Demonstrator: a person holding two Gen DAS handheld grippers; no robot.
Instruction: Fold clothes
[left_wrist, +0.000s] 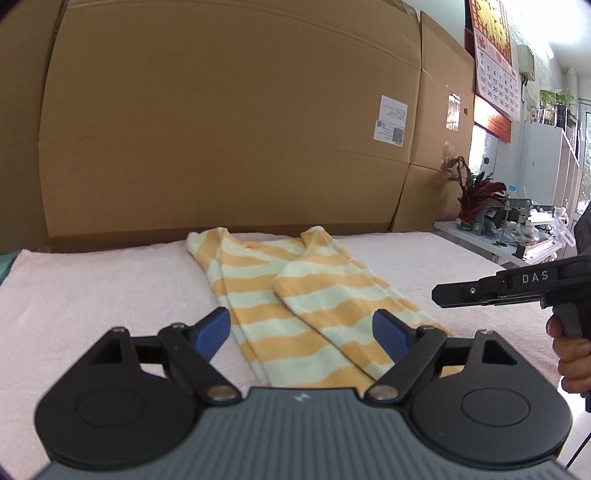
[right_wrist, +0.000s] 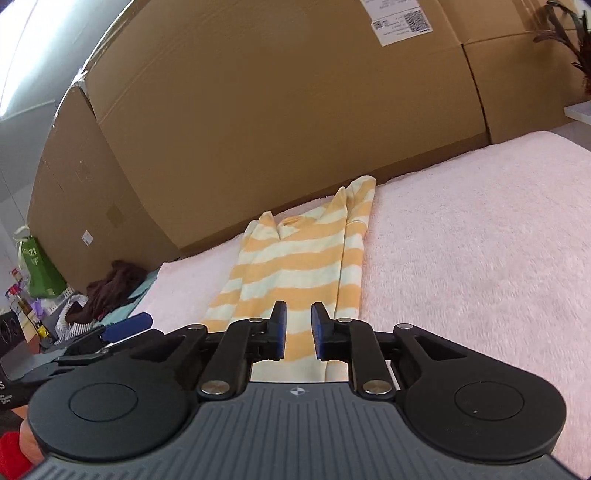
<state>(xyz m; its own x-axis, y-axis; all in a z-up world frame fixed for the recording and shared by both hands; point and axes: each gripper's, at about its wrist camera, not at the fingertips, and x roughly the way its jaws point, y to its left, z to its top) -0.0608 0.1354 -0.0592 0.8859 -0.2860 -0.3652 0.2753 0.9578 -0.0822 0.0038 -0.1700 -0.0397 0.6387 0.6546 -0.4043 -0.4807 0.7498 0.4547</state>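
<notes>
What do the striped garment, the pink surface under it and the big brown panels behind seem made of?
Striped garment: soft knit, probably cotton; it drapes limply, matte. Pink surface: terry or fleece, fuzzy nap visible. Brown panels: corrugated cardboard, matte, with creases and a shipping label.

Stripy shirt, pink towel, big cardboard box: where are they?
Stripy shirt (right_wrist: 291, 258): right wrist view, chest stripes.
Pink towel (right_wrist: 461, 240): right wrist view, bare fluffy part.
Cardboard box (left_wrist: 229, 122): left wrist view, front face.

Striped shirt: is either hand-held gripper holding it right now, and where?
Neither. The left hand-held gripper is wide open above the striped shirt. The right hand-held gripper has a narrow gap with nothing between its pads.
</notes>
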